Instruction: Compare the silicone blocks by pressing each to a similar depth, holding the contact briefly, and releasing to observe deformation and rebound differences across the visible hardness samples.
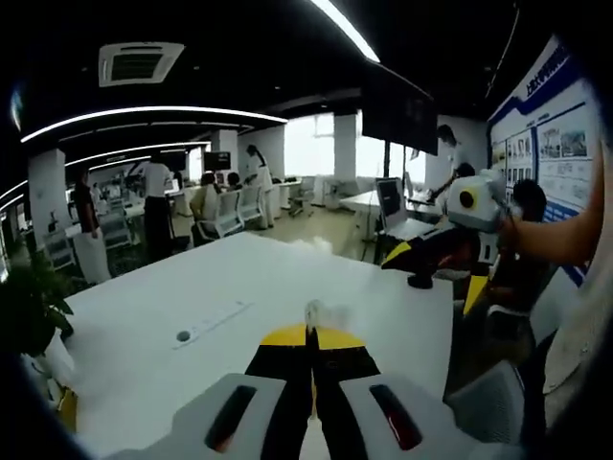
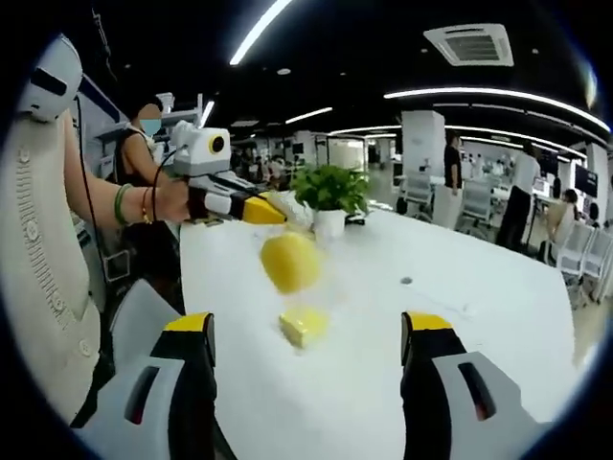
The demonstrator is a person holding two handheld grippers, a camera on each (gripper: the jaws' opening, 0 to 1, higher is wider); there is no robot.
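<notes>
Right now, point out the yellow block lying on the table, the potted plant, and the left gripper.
Yellow block (image 2: 304, 327), right gripper view, on its top face.
Potted plant (image 2: 331, 189), right gripper view, on its leaves.
Left gripper (image 1: 312, 337), left gripper view, where the two yellow jaw tips meet.

block (image 2: 304, 326) on table (image 2: 498, 326), second block (image 2: 290, 261) above it, potted plant (image 2: 330, 199) behind

The bench (image 2: 498, 316) looks smooth, white and faintly glossy. The yellow silicone blocks (image 2: 303, 326) appear soft and matt. The tongs (image 2: 311, 355) look hard plastic.
</notes>
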